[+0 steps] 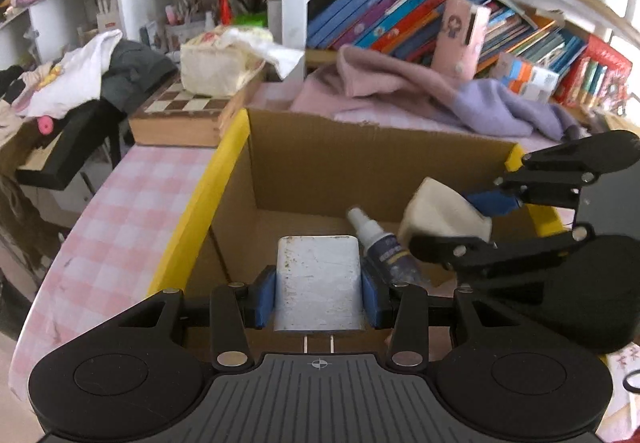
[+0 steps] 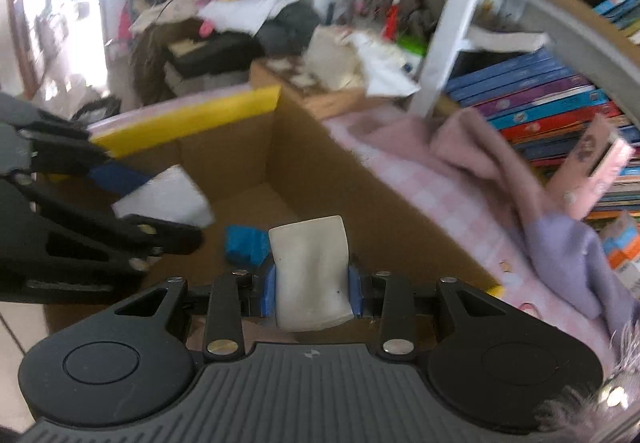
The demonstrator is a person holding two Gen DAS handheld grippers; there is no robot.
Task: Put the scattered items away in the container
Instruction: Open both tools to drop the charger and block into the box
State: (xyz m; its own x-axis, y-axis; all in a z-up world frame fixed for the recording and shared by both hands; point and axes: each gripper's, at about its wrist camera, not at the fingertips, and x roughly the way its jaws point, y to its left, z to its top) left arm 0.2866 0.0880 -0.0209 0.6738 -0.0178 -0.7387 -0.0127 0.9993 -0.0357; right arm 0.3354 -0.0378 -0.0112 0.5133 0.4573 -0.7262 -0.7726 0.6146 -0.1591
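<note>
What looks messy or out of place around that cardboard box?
Behind the cardboard box, a pink and lilac cloth lies crumpled across the checked tablecloth, and the shelf books lean sideways rather than upright. A tissue pack sits on a chessboard. Inside the box nothing looks spilled.

Cardboard box point(image 1: 360, 167): matt brown corrugated board, rim bound in glossy yellow tape. White block point(image 1: 320, 283) in left gripper point(image 1: 319, 297): dull, scuffed, speckled surface. Cream block point(image 2: 310, 273) in right gripper point(image 2: 312, 291): smooth, matt, soft-looking. Spray bottle point(image 1: 380, 243): glossy plastic. Gripper bodies: matt black plastic, blue pads, bright metal pins. Tablecloth point(image 1: 120, 203): pink check, smooth. Scarf point(image 1: 420, 91): fuzzy knit cloth
</note>
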